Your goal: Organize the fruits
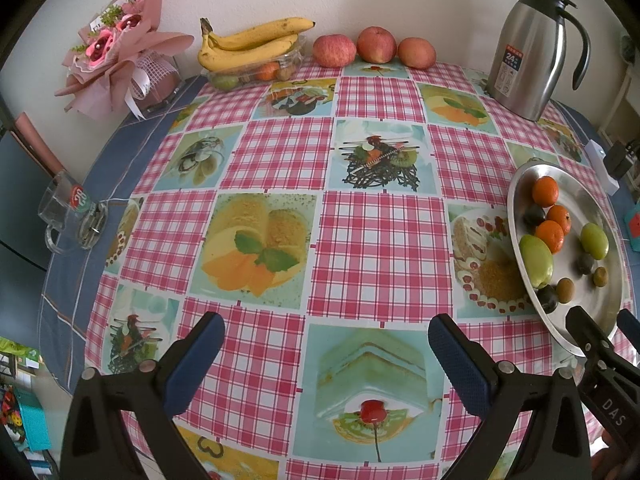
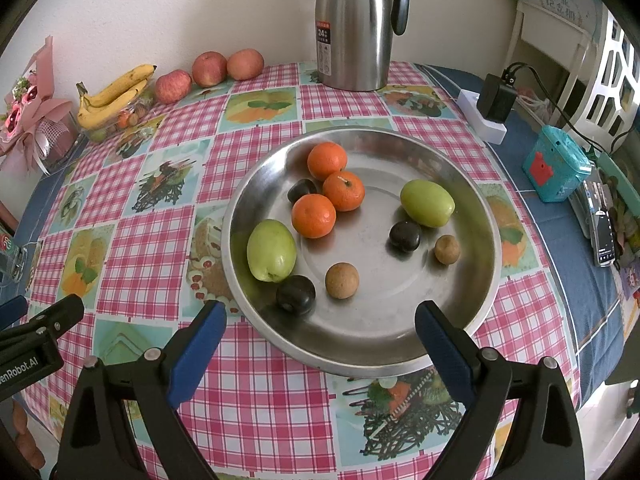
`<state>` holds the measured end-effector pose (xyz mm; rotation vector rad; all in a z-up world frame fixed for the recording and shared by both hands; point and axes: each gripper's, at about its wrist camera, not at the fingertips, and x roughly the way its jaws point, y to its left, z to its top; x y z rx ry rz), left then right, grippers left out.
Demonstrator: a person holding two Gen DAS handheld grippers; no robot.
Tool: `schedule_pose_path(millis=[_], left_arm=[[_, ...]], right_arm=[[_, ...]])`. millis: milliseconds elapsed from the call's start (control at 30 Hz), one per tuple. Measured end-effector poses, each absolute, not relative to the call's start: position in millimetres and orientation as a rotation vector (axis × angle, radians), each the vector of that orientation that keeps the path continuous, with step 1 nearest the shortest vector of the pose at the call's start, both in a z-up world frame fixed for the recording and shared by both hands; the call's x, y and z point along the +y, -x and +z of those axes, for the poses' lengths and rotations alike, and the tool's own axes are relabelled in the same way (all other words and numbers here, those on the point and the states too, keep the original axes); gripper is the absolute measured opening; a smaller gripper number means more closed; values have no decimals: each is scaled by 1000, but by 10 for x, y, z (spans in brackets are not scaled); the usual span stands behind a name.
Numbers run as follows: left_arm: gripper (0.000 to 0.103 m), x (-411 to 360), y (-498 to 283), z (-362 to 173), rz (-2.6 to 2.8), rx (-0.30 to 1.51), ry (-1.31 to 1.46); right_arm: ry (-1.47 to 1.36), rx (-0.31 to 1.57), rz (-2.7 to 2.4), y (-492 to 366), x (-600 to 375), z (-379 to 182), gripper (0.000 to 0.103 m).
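On the steel tray (image 2: 476, 280) lie two green fruits (image 2: 271, 251), three tangerines (image 2: 313, 215) and small dark plums (image 2: 295, 294), loosely mixed; sorting may be midway or finished. Both the left gripper (image 1: 326, 344) and right gripper (image 2: 320, 330) hover near it, released and empty.

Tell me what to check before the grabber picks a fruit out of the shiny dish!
1. Right gripper open and empty: ok.
2. Left gripper open, off to the side: ok.
3. Round silver metal dish flat on the checked tablecloth: ok.
4. Three orange tangerines touching each other, so one may nudge the others: not ok.
5. Nearest dark round plum leaning on the green oval fruit: not ok.
6. Small brown round fruit sitting free, easy first pick: ok.
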<state>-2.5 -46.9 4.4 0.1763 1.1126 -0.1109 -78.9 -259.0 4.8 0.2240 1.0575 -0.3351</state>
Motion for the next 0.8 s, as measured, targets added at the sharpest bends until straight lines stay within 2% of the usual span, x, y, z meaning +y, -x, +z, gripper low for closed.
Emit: schedule_pose_path(millis=[800], left_arm=[[103,-476,52,103,-116,1082,-188]], right_arm=[[-224,1061,-335,787,-2588,30,96]])
